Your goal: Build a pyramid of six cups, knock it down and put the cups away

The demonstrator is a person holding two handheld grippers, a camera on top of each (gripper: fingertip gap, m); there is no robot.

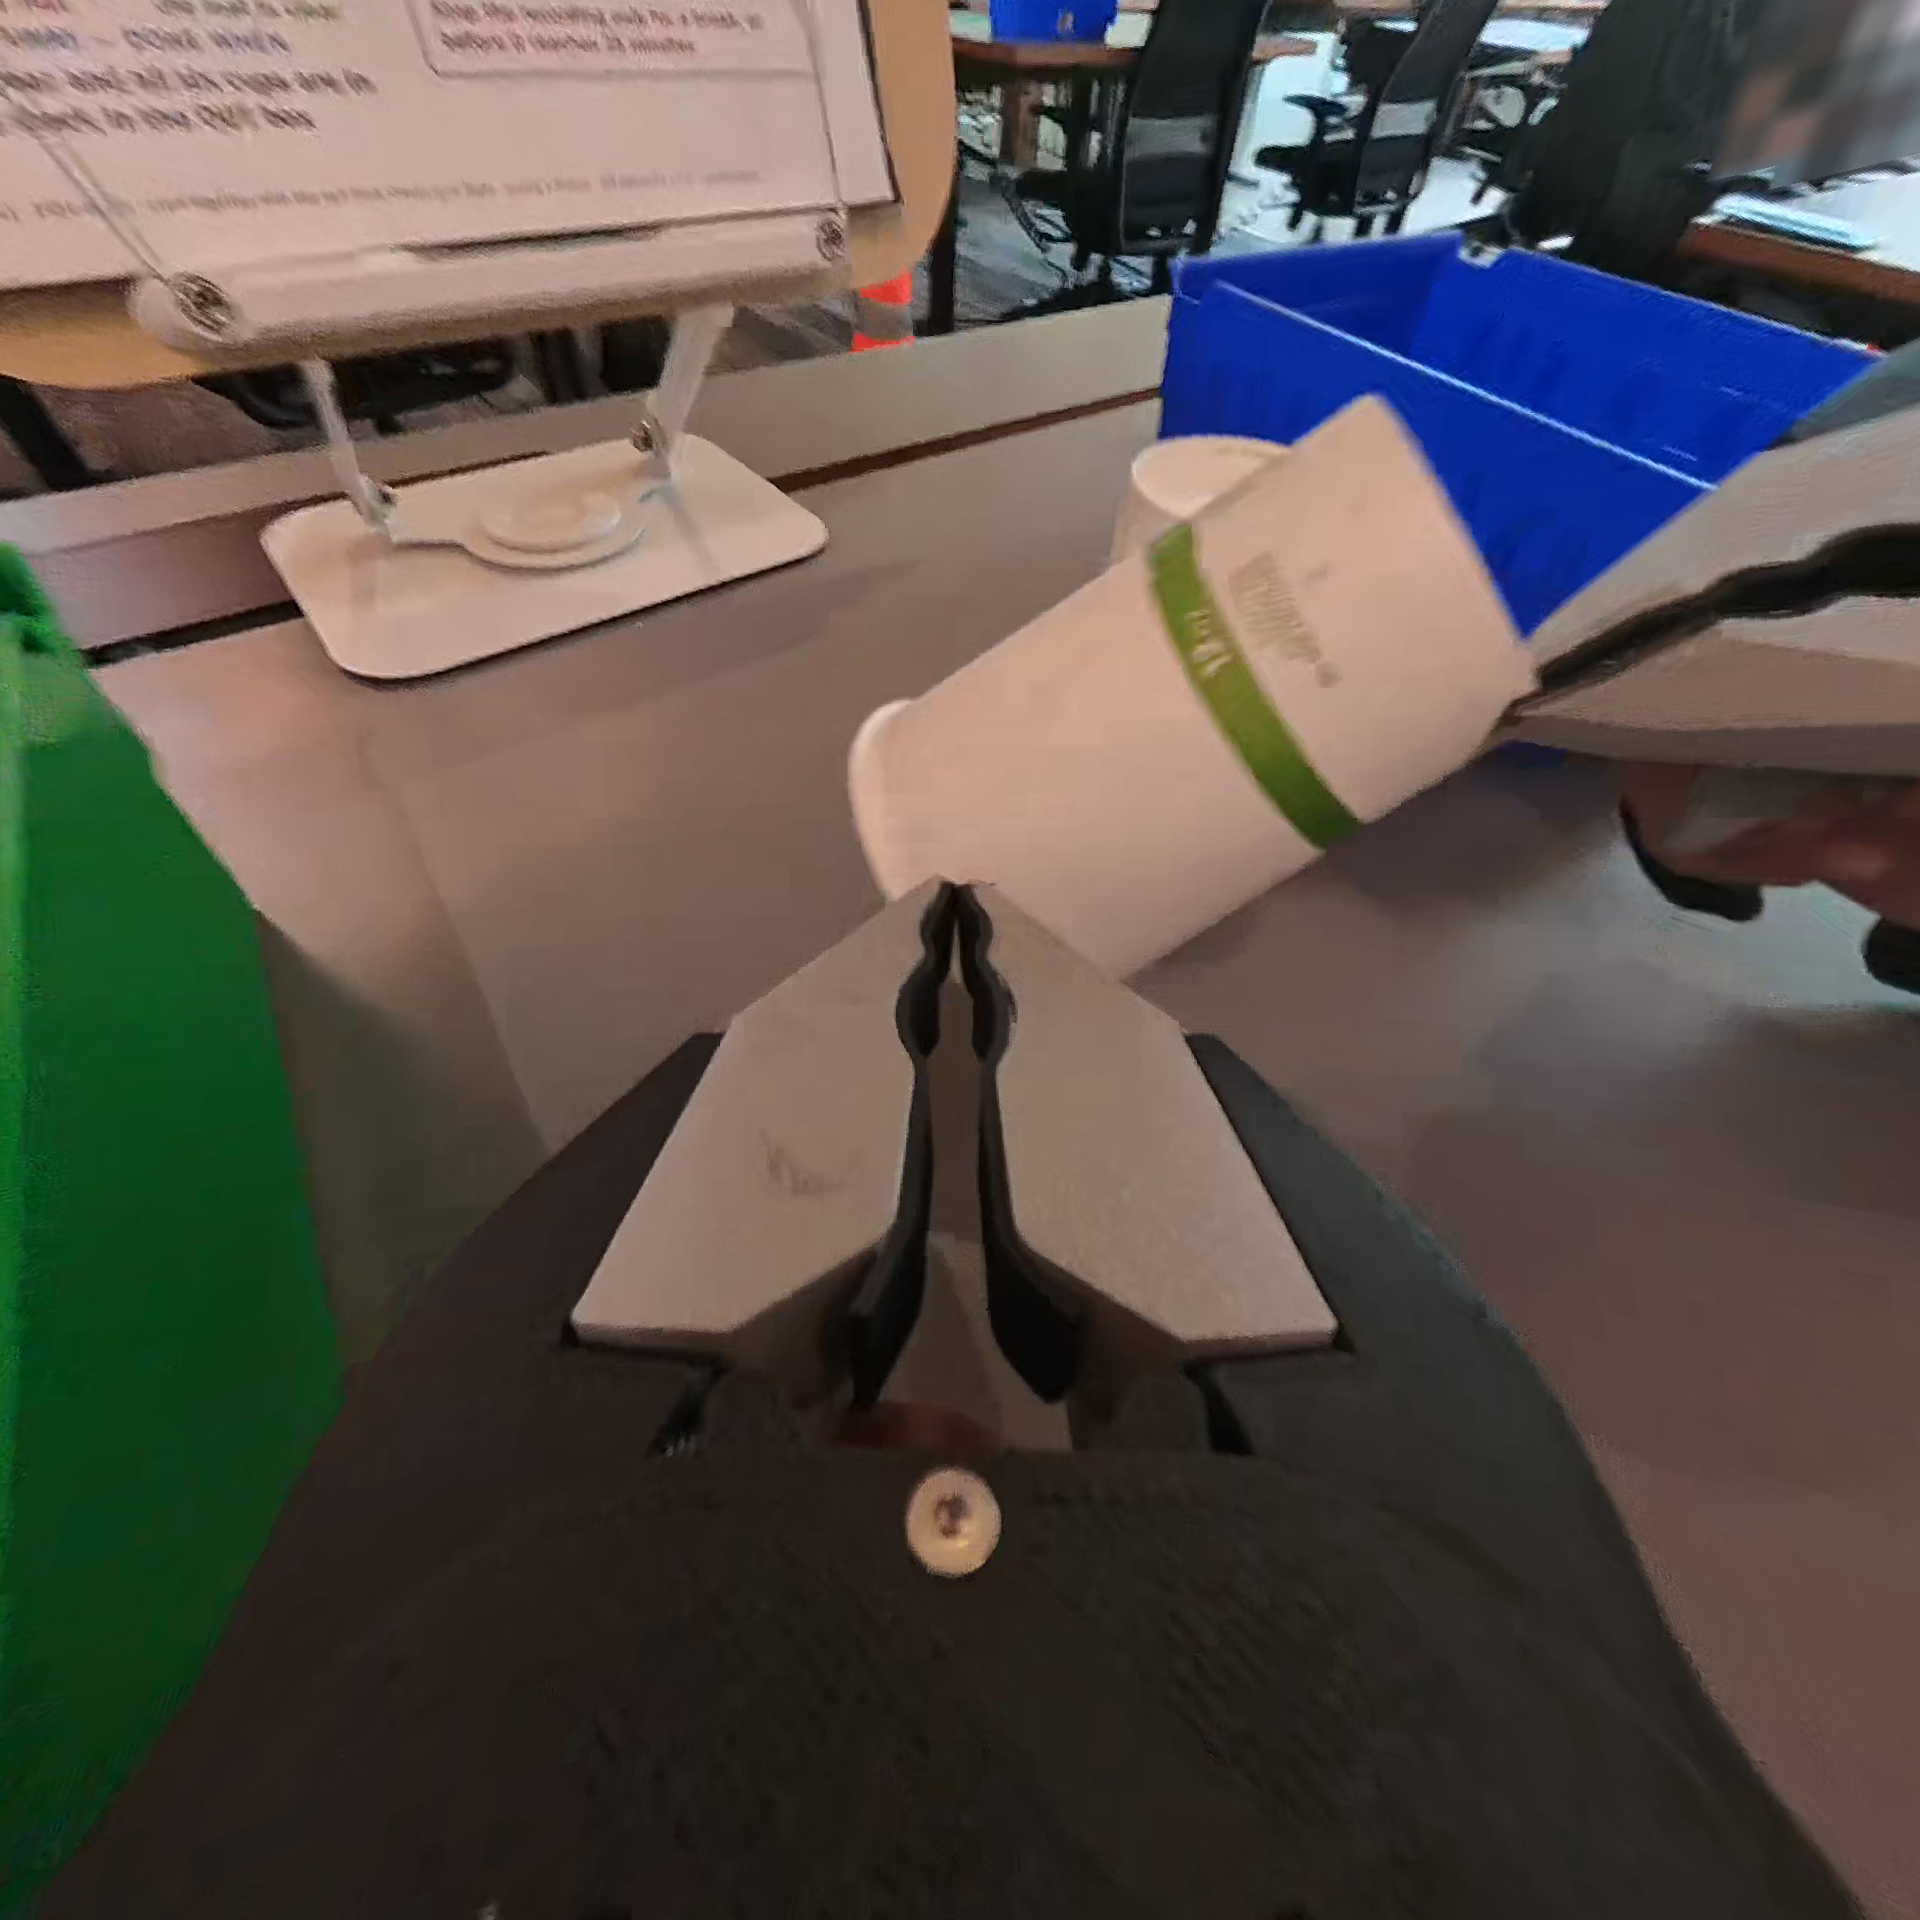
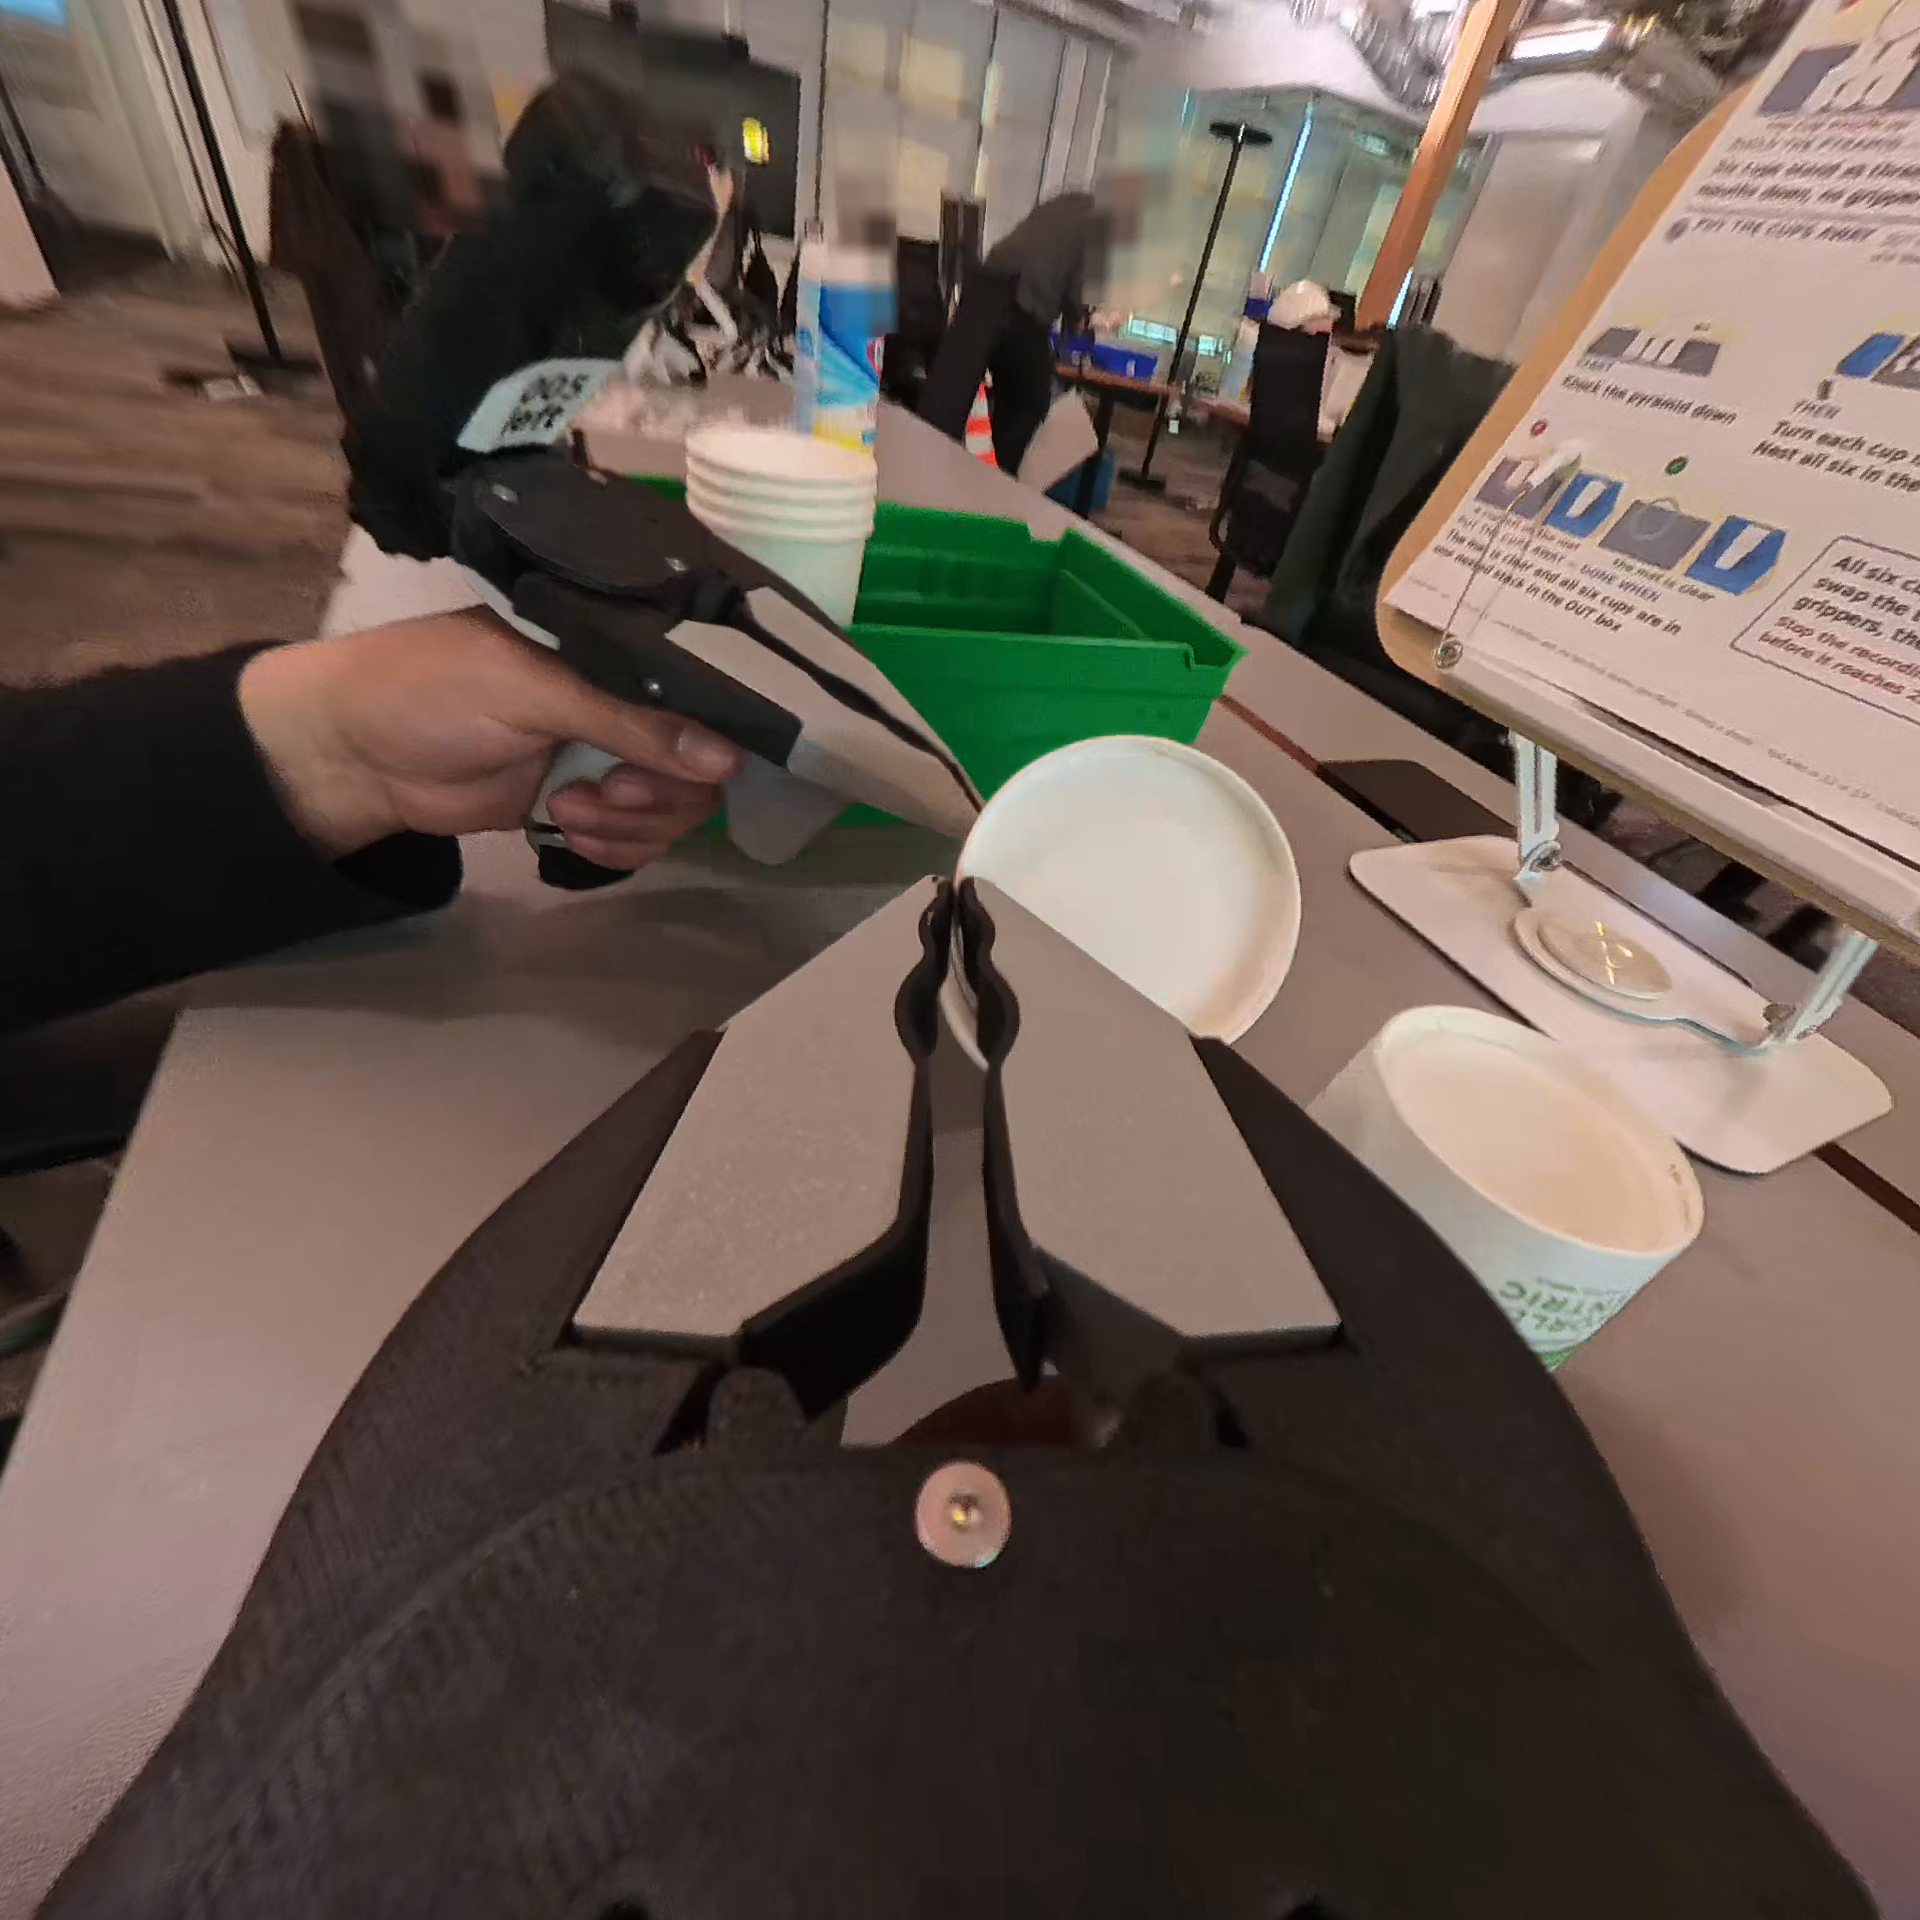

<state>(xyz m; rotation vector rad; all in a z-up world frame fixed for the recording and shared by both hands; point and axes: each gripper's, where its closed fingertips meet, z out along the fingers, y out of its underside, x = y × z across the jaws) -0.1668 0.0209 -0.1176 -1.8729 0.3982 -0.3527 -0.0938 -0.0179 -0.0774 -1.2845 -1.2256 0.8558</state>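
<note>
My right gripper (image 2: 956, 896) is shut on the edge of a white paper cup (image 2: 1132, 883) and holds it tilted above the grey table (image 2: 416, 1018). The left wrist view shows this cup (image 1: 1091, 748) with a green band, pinched at its banded end by the right gripper (image 1: 1538, 665). My left gripper (image 1: 956, 896) is shut with nothing between its pads, its tips right at the cup's other end. It also shows in the right wrist view (image 2: 961, 816), held by a hand. Another cup (image 2: 1538, 1174) stands on the table to the right. A nested stack of cups (image 2: 779, 509) stands by the green bin (image 2: 1039, 644).
A blue bin (image 1: 1507, 395) stands behind the held cup, with another white cup (image 1: 1195, 468) beside it. The green bin's wall (image 1: 125, 1143) is close on the left. An instruction board on a white stand (image 1: 540, 540) stands at the table's far side.
</note>
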